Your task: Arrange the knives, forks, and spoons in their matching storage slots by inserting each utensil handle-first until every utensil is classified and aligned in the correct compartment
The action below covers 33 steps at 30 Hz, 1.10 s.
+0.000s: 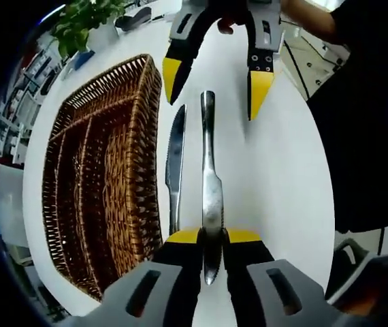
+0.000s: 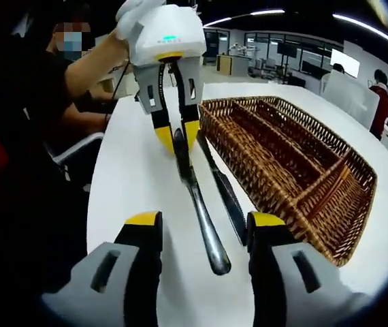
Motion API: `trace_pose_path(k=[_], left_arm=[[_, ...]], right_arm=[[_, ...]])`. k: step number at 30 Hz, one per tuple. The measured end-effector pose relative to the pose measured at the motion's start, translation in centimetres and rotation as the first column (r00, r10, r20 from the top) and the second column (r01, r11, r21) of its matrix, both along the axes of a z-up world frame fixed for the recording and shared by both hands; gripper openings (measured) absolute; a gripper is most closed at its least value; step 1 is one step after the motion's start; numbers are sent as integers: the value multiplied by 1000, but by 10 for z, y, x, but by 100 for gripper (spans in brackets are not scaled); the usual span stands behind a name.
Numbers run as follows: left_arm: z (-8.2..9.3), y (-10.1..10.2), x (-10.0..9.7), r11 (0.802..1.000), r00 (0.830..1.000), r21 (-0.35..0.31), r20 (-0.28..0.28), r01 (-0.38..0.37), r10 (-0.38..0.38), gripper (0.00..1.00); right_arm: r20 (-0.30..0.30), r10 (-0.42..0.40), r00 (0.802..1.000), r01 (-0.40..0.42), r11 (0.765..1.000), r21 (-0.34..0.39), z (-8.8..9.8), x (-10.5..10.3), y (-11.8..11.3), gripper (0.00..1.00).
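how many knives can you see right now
2. One knife is held by its blade in the left gripper; the other knife lies on the table beside the wicker tray.

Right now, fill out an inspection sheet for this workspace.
Surface: white table, bare around the knives.
Job's things: wicker tray, compartments look empty; held knife, clamped by its blade; second knife flat beside the tray.
Clutter: nothing seen.
Grippers: left claw shut on the held knife; right claw open, straddling that knife's handle.
Cables: nothing seen.
Surroundings: potted plant; office desks; people beyond.
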<state>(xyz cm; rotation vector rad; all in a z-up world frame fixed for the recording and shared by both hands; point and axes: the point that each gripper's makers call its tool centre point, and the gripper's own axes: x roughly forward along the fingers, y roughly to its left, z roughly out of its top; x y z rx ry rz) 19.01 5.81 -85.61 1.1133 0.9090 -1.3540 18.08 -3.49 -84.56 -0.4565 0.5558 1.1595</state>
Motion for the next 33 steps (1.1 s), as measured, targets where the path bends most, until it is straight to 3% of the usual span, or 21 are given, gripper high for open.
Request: trace_pose_path(k=[8, 16, 22, 26, 33], left_arm=[[3, -1, -1, 1000, 1000, 4, 9, 0, 0, 11], [5, -1, -3, 1000, 1000, 8, 13, 3, -3, 11], [5, -2, -4, 1000, 1000, 16, 12, 6, -6, 11], [5, -2, -5, 1000, 1000, 23, 2, 3, -3, 11], [5, -3, -7, 1000, 1000, 20, 0, 3, -3, 11]], right_arm=[[35, 98, 995, -99, 995, 24, -11, 1, 18, 29], [24, 132, 991, -132, 991, 6, -21, 2, 24, 24], [50, 188, 981, -187, 982, -29, -30, 1, 28, 15], [114, 239, 964, -235, 971, -43, -28, 0, 30, 9], [147, 260, 954, -255, 966, -53, -26, -2, 29, 7]])
